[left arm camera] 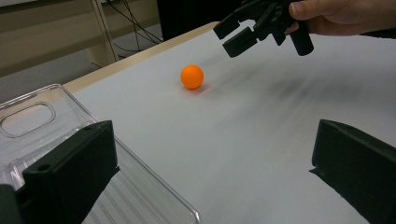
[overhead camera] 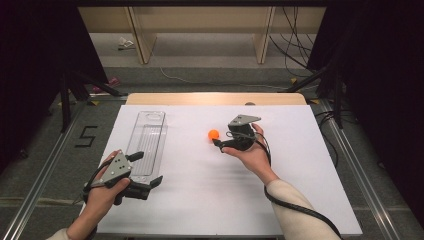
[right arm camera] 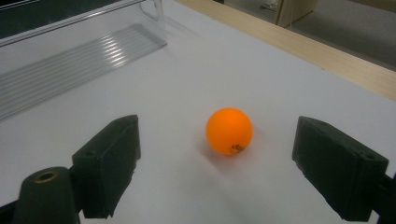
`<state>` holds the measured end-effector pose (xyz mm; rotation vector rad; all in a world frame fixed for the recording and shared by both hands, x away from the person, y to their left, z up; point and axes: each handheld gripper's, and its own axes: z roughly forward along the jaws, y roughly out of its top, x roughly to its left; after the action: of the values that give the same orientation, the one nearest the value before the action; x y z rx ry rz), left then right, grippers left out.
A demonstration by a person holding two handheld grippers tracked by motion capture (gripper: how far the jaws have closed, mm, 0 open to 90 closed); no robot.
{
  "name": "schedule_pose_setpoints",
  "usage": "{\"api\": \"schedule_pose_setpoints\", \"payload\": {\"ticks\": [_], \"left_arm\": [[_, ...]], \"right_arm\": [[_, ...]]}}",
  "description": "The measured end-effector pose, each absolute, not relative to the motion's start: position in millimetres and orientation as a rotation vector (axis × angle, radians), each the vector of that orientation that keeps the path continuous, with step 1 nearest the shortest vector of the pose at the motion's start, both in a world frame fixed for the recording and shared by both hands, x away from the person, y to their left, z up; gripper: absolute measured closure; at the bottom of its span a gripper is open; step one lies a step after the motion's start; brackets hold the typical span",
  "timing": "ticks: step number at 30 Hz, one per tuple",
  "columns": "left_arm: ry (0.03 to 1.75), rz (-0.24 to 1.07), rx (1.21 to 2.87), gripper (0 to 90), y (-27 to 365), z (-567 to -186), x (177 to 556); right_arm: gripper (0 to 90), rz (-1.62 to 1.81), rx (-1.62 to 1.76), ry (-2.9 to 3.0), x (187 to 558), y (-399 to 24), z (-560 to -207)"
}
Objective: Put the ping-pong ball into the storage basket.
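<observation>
An orange ball (overhead camera: pixel 213 134) (left arm camera: pixel 192 76) (right arm camera: pixel 229 131) rests on the white table top (overhead camera: pixel 210 190), right of centre. My right gripper (overhead camera: pixel 220 142) (right arm camera: pixel 217 168) is open just right of the ball, jaws pointing at it; the ball lies slightly ahead of the two jaw tips, untouched. In the left gripper view the right gripper (left arm camera: pixel 236 35) hovers beyond the ball. A long clear plastic tray (overhead camera: pixel 147 142) (left arm camera: pixel 42 121) (right arm camera: pixel 70 60) lies at the table's left. My left gripper (overhead camera: pixel 146 169) (left arm camera: pixel 212 163) is open at the tray's near end, one jaw over the tray's rim, nothing between the jaws.
The white sheet ends at a wooden strip (overhead camera: pixel 215 98) along the table's far edge. Metal rails (overhead camera: pixel 350 160) run along both sides. Beyond the table are cables (overhead camera: pixel 295 45) and wooden furniture legs (overhead camera: pixel 262 35) on the floor.
</observation>
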<state>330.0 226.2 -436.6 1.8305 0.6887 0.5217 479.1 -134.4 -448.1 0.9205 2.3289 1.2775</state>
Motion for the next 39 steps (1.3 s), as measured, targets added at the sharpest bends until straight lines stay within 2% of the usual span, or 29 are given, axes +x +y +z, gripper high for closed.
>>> {"api": "schedule_pose_setpoints", "payload": {"ticks": [39], "left_arm": [[0.688,0.521,1.833,0.0,227.3,-436.5,329.9]], "right_arm": [[16.4,1.185,0.992,2.365,517.0,-110.3,-474.2]]}}
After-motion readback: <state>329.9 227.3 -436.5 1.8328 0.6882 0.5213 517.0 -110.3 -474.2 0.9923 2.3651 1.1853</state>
